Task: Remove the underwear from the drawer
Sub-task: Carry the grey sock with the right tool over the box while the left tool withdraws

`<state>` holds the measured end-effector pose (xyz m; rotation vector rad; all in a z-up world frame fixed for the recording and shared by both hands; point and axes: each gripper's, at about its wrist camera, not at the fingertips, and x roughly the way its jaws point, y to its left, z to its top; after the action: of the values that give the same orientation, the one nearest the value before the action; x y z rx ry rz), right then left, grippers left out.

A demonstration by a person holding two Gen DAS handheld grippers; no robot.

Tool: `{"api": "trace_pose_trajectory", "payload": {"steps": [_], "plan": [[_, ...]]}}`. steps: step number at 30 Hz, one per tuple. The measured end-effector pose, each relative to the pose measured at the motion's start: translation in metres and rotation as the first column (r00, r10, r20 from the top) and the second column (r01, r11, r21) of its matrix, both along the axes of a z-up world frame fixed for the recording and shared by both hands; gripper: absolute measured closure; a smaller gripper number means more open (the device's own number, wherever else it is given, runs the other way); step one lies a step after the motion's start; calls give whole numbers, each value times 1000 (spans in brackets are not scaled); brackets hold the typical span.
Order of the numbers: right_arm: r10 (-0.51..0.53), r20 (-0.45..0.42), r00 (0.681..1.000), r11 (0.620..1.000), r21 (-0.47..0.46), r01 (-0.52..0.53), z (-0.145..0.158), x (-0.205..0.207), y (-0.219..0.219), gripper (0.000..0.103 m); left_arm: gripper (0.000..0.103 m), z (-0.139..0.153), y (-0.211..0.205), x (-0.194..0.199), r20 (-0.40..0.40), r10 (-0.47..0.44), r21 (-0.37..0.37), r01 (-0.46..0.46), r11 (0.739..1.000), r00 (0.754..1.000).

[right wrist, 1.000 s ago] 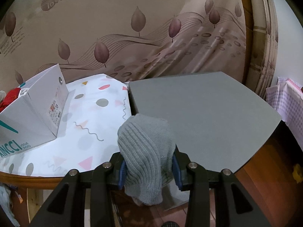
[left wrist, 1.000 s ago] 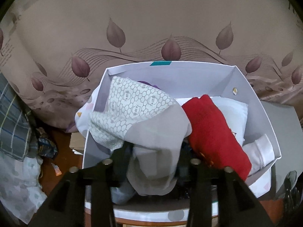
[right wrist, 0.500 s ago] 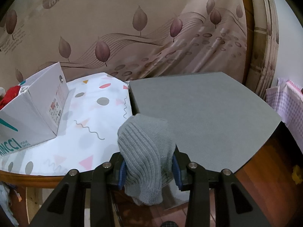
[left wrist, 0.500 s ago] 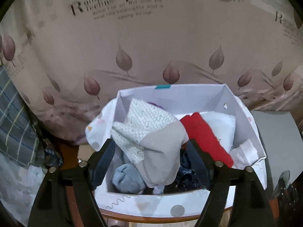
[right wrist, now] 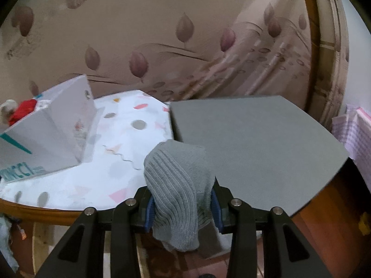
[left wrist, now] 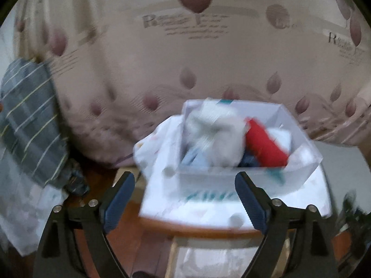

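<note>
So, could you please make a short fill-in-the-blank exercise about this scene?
1. The right gripper is shut on a ribbed garment of ____ colour.
2. The white box holds a bright ____ garment.
3. Between the fingers of the left gripper, which are opening, there is ____.

Missing words: grey; red; nothing

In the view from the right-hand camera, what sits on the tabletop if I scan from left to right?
White cardboard box holding clothes → white tablecloth with coloured shapes and grey dots → grey ribbed knit garment, gripped in the right claw → flat dark grey mat → pink checked cloth at the far edge of the picture, beyond the table.
</note>
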<state>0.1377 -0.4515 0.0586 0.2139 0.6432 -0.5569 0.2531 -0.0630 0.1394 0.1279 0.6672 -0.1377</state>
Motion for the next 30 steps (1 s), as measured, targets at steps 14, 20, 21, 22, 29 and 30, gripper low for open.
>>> {"api": "trace_pose_trajectory", "payload": {"steps": [14, 20, 21, 22, 29, 30], "plan": [[260, 9, 966, 965, 44, -260, 48, 33, 37, 64, 13, -118, 83, -40, -111, 209, 71, -202, 977, 971], [375, -17, 927, 927, 2, -375, 98, 85, 60, 64, 13, -140, 93, -45, -97, 239, 75, -232, 970, 966], [391, -19, 920, 920, -6, -391, 105, 95, 66, 64, 13, -145, 96, -45, -103, 243, 53, -239, 970, 965], [408, -23, 913, 913, -14, -408, 112, 107, 73, 64, 13, -148, 99, -45, -106, 248, 39, -245, 969, 963], [449, -87, 889, 889, -49, -454, 126, 186, 107, 63, 13, -169, 111, -45, -96, 272, 4, -273, 962, 957], [449, -95, 888, 890, -46, -454, 126, 193, 107, 63, 13, -172, 112, -43, -109, 273, 11, -273, 962, 956]]}}
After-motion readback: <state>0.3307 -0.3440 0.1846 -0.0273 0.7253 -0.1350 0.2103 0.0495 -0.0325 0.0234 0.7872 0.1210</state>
